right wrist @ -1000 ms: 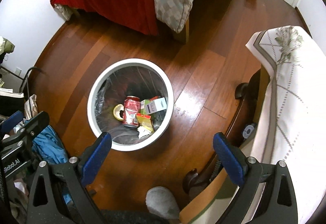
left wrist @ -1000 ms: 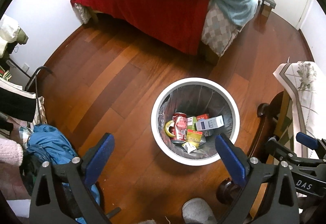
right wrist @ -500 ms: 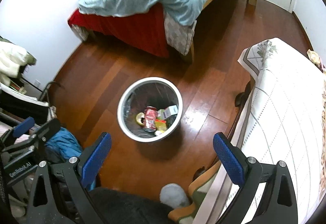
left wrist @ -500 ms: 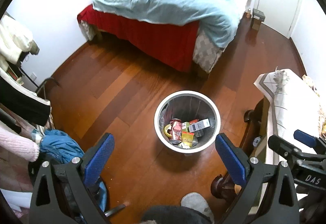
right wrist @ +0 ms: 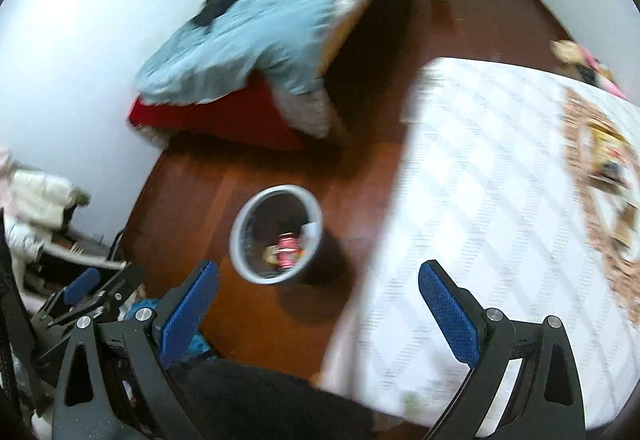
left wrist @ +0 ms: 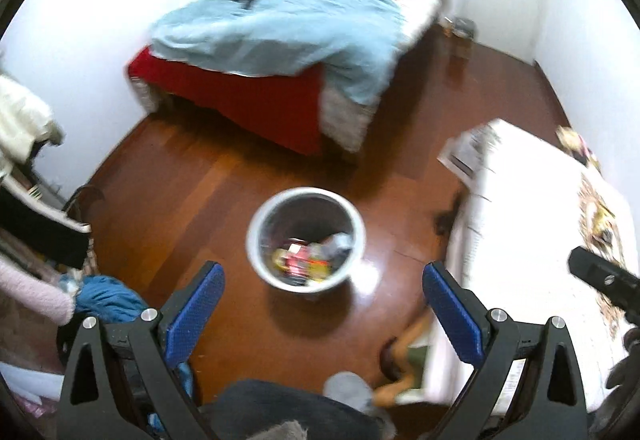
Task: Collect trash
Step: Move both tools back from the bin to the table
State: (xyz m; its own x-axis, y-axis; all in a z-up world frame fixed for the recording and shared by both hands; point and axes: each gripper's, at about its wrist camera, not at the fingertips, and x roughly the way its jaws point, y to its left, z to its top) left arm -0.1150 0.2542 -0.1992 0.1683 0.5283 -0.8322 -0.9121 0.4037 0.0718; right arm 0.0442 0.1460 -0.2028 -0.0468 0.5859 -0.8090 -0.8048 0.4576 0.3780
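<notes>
- Bedroom with a reddish wood floor (left wrist: 208,200), white walls, and everything's a bit motion-blurred in both wrist views, so small details are mushy.
- Landmark is the white round trash bin (left wrist: 306,282), standing upright on the floor roughly mid-room. It also shows in the right wrist view (right wrist: 276,278).
- Inside the bin: a pile of trash (left wrist: 308,258). I can make out something red that looks like a can (right wrist: 289,245), a yellow bit and some pale packaging; the rest is too smeared to name.
- Beyond the bin, against the far wall: a bed (left wrist: 248,100) with a red side and a rumpled light blue duvet (left wrist: 288,28), with something dark lying on top.
- To the right of the bin: a worktop covered by a white patterned cloth (right wrist: 480,200), with some colourful stuff at its far end that I can't identify.
- To the left of the bin: a heap of clothes, including a blue bundle (left wrist: 106,298) on the floor.
- Left hand-held gripper (left wrist: 322,306): blue pads spread wide apart, nothing between them, held above the floor just on the near side of the bin.
- Right hand-held gripper (right wrist: 318,306): same deal, jaws spread wide and holding nothing, up over the worktop's edge, right of the bin.
</notes>
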